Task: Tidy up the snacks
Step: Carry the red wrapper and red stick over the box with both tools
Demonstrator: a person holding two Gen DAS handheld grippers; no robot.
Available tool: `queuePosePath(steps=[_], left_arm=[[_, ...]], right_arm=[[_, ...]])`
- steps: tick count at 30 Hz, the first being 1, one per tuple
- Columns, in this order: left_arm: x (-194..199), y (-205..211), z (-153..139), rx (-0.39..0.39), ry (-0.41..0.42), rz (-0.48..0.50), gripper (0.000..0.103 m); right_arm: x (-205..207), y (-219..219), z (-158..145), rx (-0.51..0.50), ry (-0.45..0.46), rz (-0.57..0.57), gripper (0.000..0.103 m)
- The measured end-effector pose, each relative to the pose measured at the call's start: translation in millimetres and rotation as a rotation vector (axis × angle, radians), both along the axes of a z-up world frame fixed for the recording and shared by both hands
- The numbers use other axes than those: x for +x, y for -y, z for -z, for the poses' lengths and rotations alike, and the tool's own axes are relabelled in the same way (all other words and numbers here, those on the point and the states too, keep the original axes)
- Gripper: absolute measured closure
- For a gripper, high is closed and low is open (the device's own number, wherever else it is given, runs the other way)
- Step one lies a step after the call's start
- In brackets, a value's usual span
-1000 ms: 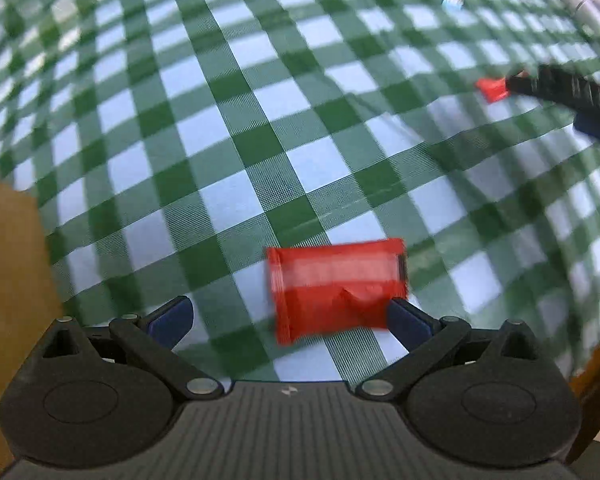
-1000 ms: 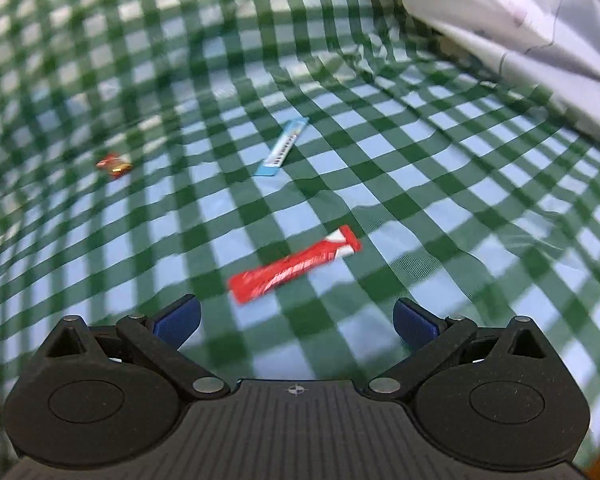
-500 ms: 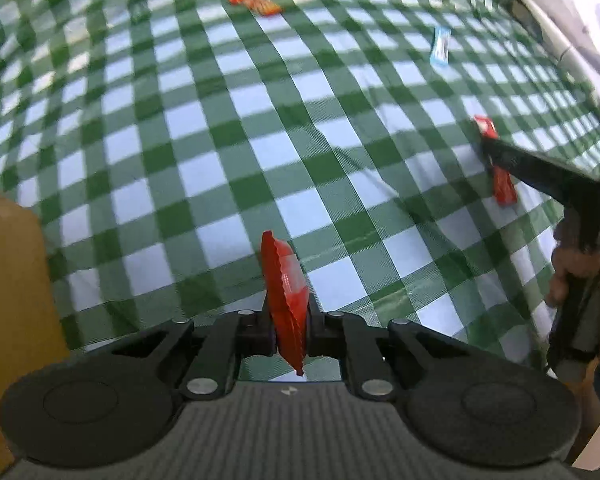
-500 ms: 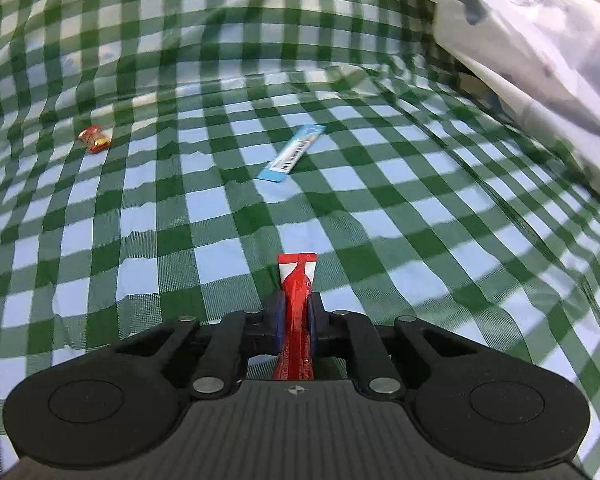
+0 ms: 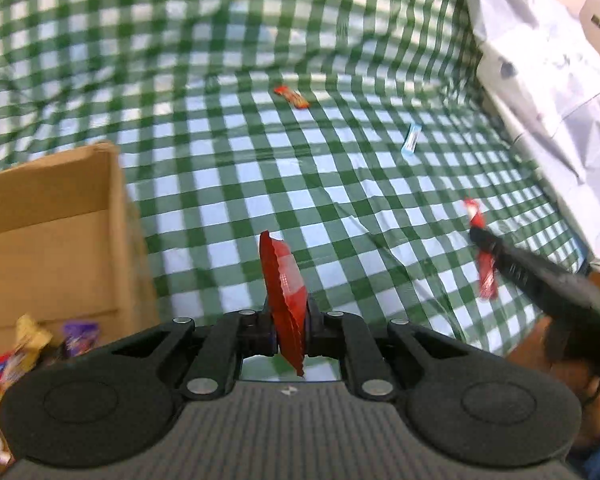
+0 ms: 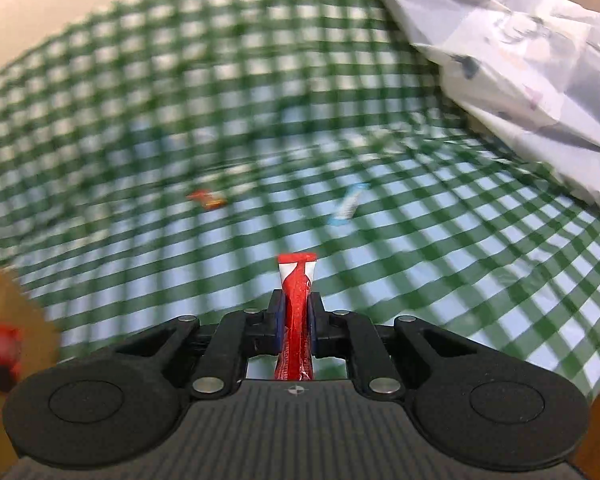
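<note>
Left wrist: green-checked tablecloth (image 5: pixel 260 184); cardboard box (image 5: pixel 52 240) at left.

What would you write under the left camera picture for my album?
Left gripper pinching a red snack packet above the green checked cloth, cardboard box of snacks nearby.

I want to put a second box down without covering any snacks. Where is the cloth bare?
Widest bare patch: the checked cloth between the cardboard box, the orange candy and the blue stick. Another strip runs between the blue stick and the white plastic sheet. Crowded: the box's near corner, heaped with wrappers.
</note>
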State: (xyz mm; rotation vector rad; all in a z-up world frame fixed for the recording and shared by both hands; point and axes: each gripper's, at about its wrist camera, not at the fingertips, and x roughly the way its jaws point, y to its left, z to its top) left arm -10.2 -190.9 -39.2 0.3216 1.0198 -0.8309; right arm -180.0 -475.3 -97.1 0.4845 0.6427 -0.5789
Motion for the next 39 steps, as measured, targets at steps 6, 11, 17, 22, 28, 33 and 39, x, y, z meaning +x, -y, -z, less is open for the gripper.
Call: queuePosePath(steps=[6,11,17,22,28,33,39], left_arm=[[-27.0,-86.2,-37.5,-0.016,0.041,-0.082,0.091],[-39.4,-163.8,-53.8,-0.017,0.053,-0.174,0.091],[-57.7,-241.8,-62.2,-0.034,0.076,-0.242,0.091],[-75.5,-284.6,-64.5,-0.062,0.094,-0.266,0.091],[-92.6,-310.2,-63.4,-0.101,0.091,-0.271,0.091],[-98.6,-317.1,-64.8,-0.133,0.087,-0.276,0.091],[-102.4,-323.5,-68.2,-0.152,0.093,-0.283,0.091]], right_arm=[[-25.6,-99.4,-46.2,0.041,0.046,-0.181,0.091],[-36.5,-173.6,-72.8,0.089,0.057,-0.341,0.091],[-47.4,-249.0,-103.2,0.103,0.053,-0.485,0.091],[-55.4,-293.5,-115.7,0.078,0.034,-0.562,0.091],[-65.3,-317.5,-126.5,0.026,0.027,-0.587,0.091],[-73.6,-327.0,-133.2,-0.013,0.027,-0.594,0.091],[-77.2,-332.2,-137.1,-0.035,0.027,-0.595,0.091]])
